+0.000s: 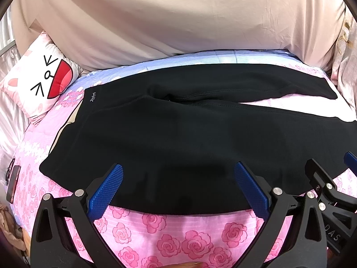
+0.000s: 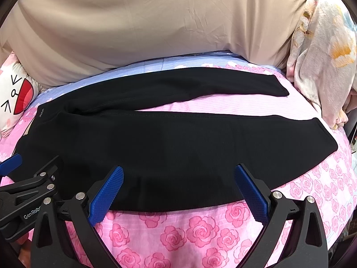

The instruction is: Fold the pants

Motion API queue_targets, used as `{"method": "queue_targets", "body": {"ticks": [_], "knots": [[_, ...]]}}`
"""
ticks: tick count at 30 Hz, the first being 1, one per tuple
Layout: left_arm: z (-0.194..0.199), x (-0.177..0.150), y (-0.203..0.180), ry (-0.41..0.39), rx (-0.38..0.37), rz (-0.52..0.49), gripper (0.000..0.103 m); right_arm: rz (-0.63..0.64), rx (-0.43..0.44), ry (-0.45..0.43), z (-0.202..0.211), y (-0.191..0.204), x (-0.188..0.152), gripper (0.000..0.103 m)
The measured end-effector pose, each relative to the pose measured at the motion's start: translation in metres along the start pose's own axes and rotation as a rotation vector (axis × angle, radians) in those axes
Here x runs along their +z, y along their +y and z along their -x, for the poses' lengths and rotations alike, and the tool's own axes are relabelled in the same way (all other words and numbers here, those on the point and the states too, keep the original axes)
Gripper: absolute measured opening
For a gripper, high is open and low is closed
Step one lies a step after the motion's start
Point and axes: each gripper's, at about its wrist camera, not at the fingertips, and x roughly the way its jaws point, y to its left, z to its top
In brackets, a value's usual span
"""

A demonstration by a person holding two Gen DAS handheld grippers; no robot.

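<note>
Black pants lie flat across the pink rose bedspread, waistband to the left, both legs running right with a gap between them. They also show in the right wrist view. My left gripper is open over the near edge of the pants, by the hip. My right gripper is open over the near edge of the near leg. Each gripper shows at the edge of the other's view, the right gripper and the left gripper. Neither holds anything.
A cartoon-face pillow lies at the far left. A beige sheet hangs behind the bed. A floral quilt is bunched at the far right. A dark phone-like object lies at the bed's left edge.
</note>
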Motion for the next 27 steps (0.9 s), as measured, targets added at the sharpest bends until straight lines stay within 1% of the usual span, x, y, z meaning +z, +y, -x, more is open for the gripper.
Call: {"method": "queue_targets", "body": {"ticks": [9,14,16,19,20,23,25,27], "knots": [[-0.011,0.006,-0.001,0.012,0.000,0.001,0.098,-0.016,0.001,0.010,-0.008,-0.007,0.007,0.098],[-0.021,0.018,0.002,-0.013,0.011,-0.002,0.098,-0.024,-0.023,0.002,-0.022,-0.025,0.021,0.098],[-0.027,0.026,0.008,-0.017,-0.010,0.007,0.098,-0.029,-0.012,0.001,-0.030,-0.040,0.031,0.098],[-0.040,0.042,0.023,-0.008,-0.062,0.019,0.098,-0.082,0.052,0.006,-0.049,-0.083,0.053,0.098],[-0.045,0.048,0.029,-0.010,-0.060,0.021,0.098,-0.113,0.066,0.006,-0.060,-0.105,0.064,0.098],[-0.059,0.066,0.055,-0.038,-0.022,0.048,0.098,-0.170,0.047,-0.008,-0.087,-0.158,0.098,0.098],[-0.074,0.085,0.083,-0.051,0.017,0.090,0.098,-0.203,0.036,0.004,-0.114,-0.196,0.123,0.098],[-0.091,0.102,0.114,-0.045,0.051,0.146,0.098,-0.231,0.035,0.023,-0.140,-0.227,0.143,0.098]]}}
